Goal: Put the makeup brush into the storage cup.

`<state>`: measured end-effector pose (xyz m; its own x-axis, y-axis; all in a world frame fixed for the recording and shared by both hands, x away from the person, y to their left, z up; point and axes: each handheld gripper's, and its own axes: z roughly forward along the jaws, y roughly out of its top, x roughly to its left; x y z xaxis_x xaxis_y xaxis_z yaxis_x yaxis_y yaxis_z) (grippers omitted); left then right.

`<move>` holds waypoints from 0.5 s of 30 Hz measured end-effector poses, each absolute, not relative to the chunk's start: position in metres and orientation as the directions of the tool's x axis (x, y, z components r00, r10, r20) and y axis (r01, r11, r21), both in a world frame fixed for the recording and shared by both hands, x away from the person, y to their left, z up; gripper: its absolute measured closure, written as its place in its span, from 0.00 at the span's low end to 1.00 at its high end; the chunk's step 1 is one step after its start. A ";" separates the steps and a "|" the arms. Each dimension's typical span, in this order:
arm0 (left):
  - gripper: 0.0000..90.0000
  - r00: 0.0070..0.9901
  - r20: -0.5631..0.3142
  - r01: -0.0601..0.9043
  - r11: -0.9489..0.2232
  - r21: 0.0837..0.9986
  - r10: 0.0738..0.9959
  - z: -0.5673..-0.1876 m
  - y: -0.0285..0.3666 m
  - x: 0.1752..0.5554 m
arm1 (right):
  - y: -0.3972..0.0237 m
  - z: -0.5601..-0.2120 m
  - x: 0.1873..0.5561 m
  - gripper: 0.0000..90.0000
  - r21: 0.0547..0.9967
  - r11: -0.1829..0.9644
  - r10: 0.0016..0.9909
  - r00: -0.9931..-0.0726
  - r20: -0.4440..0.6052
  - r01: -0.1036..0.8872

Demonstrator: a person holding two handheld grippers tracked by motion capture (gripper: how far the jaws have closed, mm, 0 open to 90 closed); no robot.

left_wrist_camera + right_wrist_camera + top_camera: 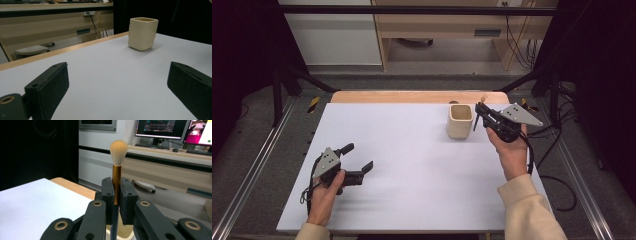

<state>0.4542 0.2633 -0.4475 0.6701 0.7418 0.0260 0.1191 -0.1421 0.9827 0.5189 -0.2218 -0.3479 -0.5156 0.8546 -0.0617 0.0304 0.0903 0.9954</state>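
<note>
A cream square cup (460, 121) stands upright at the back right of the white tabletop (412, 185). Just right of the cup, my right gripper (482, 113) is shut on a makeup brush (483, 99). In the right gripper view the brush (117, 173) stands upright, its gold ferrule pinched between the pads and its pale bristles above them. My left gripper (357, 158) rests low at the front left, open and holding nothing. In the left gripper view (117, 90) the cup (143, 33) stands far ahead between the spread jaws.
The wooden table edge (412, 96) runs along the back of the white surface. Dark frame rails (247, 175) flank both sides, and cables (557, 150) trail at the right. Beyond the table stand a desk with monitors (162, 128) and a chair base (31, 50).
</note>
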 end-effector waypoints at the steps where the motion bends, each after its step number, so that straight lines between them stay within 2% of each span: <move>1: 0.04 0.670 0.027 0.118 -0.142 0.983 0.742 -0.447 0.263 0.454 | -0.222 -0.347 0.520 0.93 0.995 0.094 0.856 -0.513 -0.070 0.021; 15: 0.04 0.673 0.029 0.114 -0.141 0.983 0.739 -0.447 0.263 0.454 | -0.207 -0.341 0.530 0.93 0.994 0.107 0.854 -0.508 -0.108 -0.032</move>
